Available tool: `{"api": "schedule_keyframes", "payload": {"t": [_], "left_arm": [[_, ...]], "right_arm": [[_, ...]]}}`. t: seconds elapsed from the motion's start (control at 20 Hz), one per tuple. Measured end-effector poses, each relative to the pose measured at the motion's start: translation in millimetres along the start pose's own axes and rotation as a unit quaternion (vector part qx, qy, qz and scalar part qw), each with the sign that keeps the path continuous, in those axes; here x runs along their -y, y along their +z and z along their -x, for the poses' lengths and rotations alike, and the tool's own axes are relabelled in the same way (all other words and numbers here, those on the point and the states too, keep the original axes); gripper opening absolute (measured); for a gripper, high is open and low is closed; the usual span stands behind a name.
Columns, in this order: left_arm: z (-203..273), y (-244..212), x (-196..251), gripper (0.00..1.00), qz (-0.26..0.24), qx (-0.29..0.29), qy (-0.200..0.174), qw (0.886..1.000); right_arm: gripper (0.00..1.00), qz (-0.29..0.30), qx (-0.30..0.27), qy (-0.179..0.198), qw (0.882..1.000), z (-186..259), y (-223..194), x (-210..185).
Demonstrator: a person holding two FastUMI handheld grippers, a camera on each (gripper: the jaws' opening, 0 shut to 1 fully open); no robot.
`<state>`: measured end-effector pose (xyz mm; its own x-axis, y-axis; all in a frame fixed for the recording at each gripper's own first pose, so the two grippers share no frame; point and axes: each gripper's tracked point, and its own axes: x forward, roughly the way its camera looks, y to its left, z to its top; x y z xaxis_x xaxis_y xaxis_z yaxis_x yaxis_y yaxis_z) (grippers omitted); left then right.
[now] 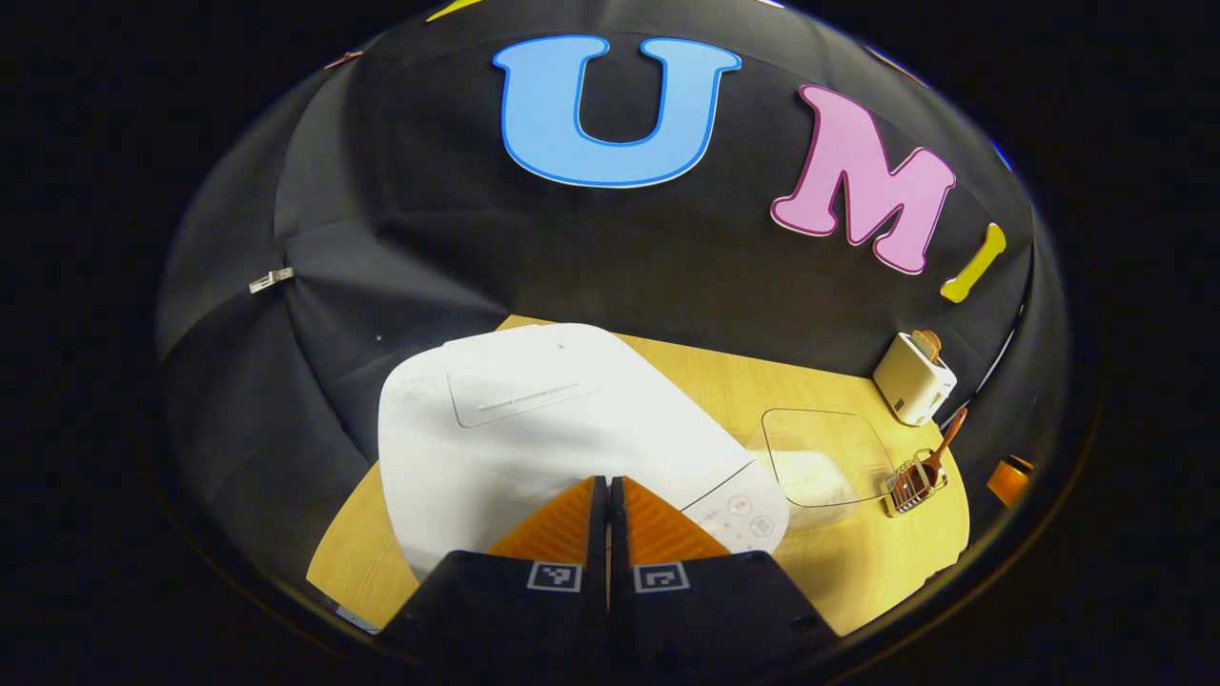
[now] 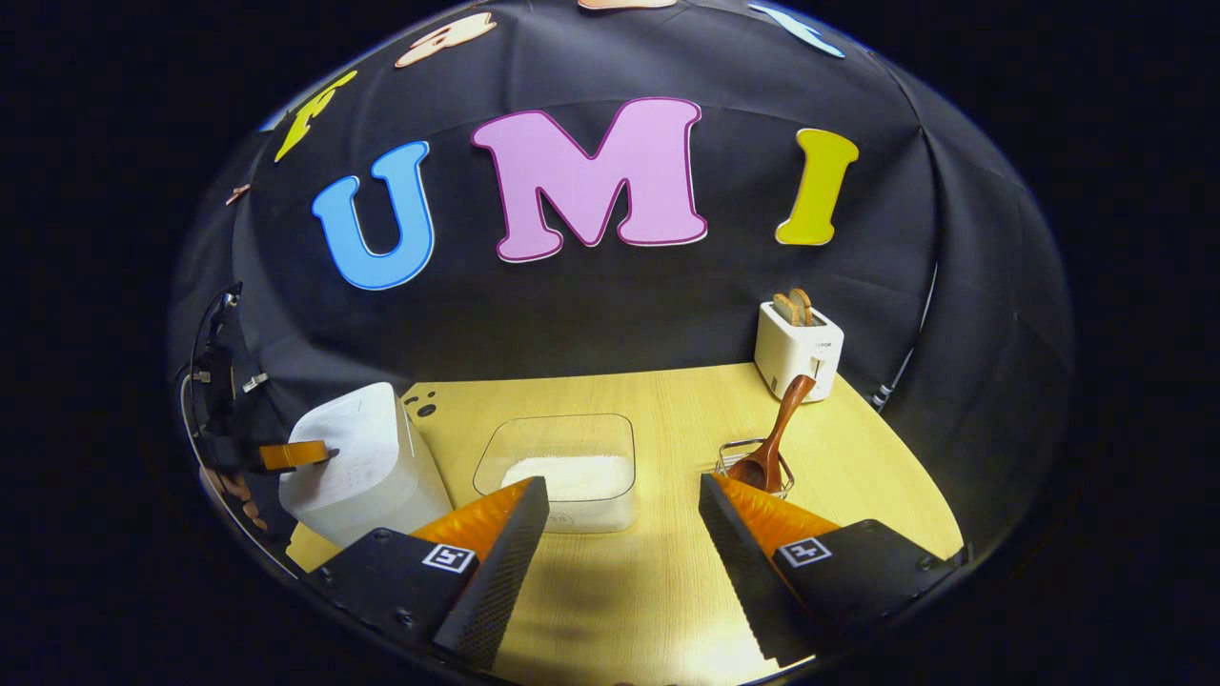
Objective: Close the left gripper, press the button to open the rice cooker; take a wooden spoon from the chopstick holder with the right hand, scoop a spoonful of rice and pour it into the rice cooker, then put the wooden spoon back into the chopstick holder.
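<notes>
A white rice cooker (image 1: 534,429) with its lid down stands at the table's left; in the right gripper view the rice cooker (image 2: 357,467) is at the left. My left gripper (image 1: 608,481) is shut with nothing in it, its tips over the cooker's front edge near the control panel (image 1: 739,514). That same gripper (image 2: 300,454) shows in the right gripper view, above the cooker. A clear box of rice (image 2: 567,472) sits mid-table. A wooden spoon (image 2: 777,433) leans in the wire chopstick holder (image 2: 753,467). My right gripper (image 2: 624,495) is open, short of box and holder.
A white toaster (image 2: 799,351) with bread slices stands at the back right of the wooden table (image 2: 667,591). In the left gripper view the rice box (image 1: 824,457), holder (image 1: 915,481) and toaster (image 1: 913,378) lie to the right. Black cloth walls surround the table.
</notes>
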<state>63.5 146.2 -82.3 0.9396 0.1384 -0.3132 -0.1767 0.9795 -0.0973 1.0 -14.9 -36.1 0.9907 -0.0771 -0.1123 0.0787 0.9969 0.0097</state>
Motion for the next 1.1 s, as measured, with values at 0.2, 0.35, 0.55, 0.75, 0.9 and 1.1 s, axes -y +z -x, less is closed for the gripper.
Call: {"api": "schedule_keyframes", "payload": {"t": [0.2, 0.35, 0.55, 0.75, 0.9, 1.1], "left_arm": [[-6.4, -7.0, 0.6, 0.04, -0.009, -0.024, 0.006, 1.0], [-2.2, -2.2, 1.1, 0.06, -0.026, -0.025, 0.013, 0.999], [16.4, 34.8, 5.9, 0.06, -0.053, 0.047, 0.029, 0.997], [53.6, 93.3, 17.0, 0.06, -0.068, 0.144, 0.032, 0.987], [68.9, 100.7, 33.1, 0.05, -0.052, 0.153, 0.006, 0.987], [71.7, 90.3, 45.4, 0.05, -0.048, 0.15, -0.01, 0.987]], "right_arm": [[0.99, 0.002, -0.004, 0.006, 1.0, -2.1, -4.3, -3.8], [0.99, 0.0, -0.006, 0.01, 1.0, -3.5, -5.5, -5.6], [0.99, 0.0, -0.002, 0.012, 1.0, -3.1, -3.6, -5.4], [0.99, -0.008, 0.002, 0.005, 1.0, -5.1, -1.4, 2.4], [0.99, -0.014, 0.002, 0.002, 1.0, -8.1, -1.1, 7.0], [0.99, -0.016, 0.005, 0.0, 1.0, -10.3, 0.7, 12.7]]}}
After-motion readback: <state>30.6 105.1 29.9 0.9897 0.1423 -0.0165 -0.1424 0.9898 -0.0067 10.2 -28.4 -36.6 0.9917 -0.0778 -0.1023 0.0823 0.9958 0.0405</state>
